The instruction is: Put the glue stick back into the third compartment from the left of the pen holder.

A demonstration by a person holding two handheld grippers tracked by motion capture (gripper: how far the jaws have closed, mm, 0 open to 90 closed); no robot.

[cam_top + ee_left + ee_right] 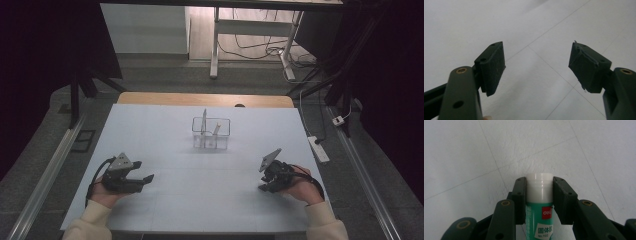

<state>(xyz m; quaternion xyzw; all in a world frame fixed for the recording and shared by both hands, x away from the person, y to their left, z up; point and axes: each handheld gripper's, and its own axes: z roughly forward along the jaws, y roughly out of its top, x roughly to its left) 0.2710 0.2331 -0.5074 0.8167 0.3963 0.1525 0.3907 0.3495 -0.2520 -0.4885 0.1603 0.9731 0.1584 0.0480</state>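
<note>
R tongs (539, 195) gripping glue stick (539, 202), L tongs (536, 67) agape

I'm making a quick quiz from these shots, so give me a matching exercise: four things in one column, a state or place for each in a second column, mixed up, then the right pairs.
Things
1. left gripper
2. right gripper
3. glue stick
4. clear box

States or places
A. far middle of the table, a few upright items inside
B. white cap, green label, clamped between two jaws
C. jaws wide apart, nothing between them
D. jaws closed on something

Pairs: 1-C, 2-D, 3-B, 4-A
</note>
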